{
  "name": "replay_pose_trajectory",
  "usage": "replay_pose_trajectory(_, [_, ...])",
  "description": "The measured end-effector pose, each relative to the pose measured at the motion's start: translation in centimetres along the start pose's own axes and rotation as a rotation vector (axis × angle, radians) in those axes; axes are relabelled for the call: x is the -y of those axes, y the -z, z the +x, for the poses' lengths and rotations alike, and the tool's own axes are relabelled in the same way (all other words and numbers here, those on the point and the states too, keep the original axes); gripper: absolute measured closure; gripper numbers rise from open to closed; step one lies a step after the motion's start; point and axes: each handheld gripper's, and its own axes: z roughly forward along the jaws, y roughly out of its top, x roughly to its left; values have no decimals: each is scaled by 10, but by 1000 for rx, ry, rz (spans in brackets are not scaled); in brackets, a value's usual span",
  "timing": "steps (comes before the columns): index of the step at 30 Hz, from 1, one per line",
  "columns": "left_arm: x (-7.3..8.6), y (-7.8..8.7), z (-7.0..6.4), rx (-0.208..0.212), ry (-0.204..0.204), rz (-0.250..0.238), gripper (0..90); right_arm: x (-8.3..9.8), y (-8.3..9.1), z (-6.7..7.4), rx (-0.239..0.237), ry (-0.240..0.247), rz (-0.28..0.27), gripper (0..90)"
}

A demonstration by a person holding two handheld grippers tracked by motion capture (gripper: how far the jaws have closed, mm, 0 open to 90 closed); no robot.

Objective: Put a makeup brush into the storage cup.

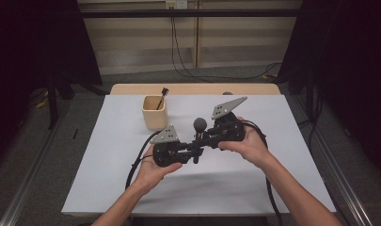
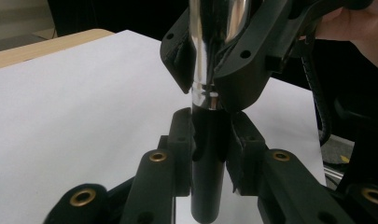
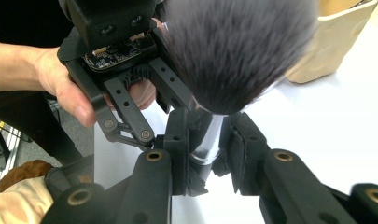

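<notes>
Two hand-held grippers meet over the middle of the white surface (image 1: 131,188), and between them we hold one makeup brush (image 1: 199,134), upright, bristles up. Our left hand-held gripper (image 1: 190,149) is clamped on the black lower handle (image 2: 208,163) — in the left gripper view both pads press against its sides, and the handle's butt hangs free below them, off the surface. Our right hand-held gripper (image 1: 208,138) is clamped higher up, on the shiny metal ferrule (image 3: 207,140) just under the dark bristle head (image 3: 233,51), its jaws sitting directly above those of the left one. The two sets of jaws nearly touch along the brush.

Farther back on the surface and to the left stands a beige cup (image 1: 154,112), well apart from the brush — a thin dark-tipped tool (image 1: 161,96) leans inside it. Cables (image 1: 136,162) trail from both grippers towards the near edge.
</notes>
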Motion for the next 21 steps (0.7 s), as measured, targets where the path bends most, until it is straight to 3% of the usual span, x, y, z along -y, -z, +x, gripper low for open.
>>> replay_pose_trajectory(6, [0,1,0,-14,-22,6,746,1,0,-1,0,-3,-2,713])
replay_pose_trajectory(13, [-2,2,0,1,-8,0,747,2,0,-2,-13,-7,-34,708])
replay_pose_trajectory(21, [-2,3,0,-15,-13,0,747,4,2,-2,-21,-29,-68,658])
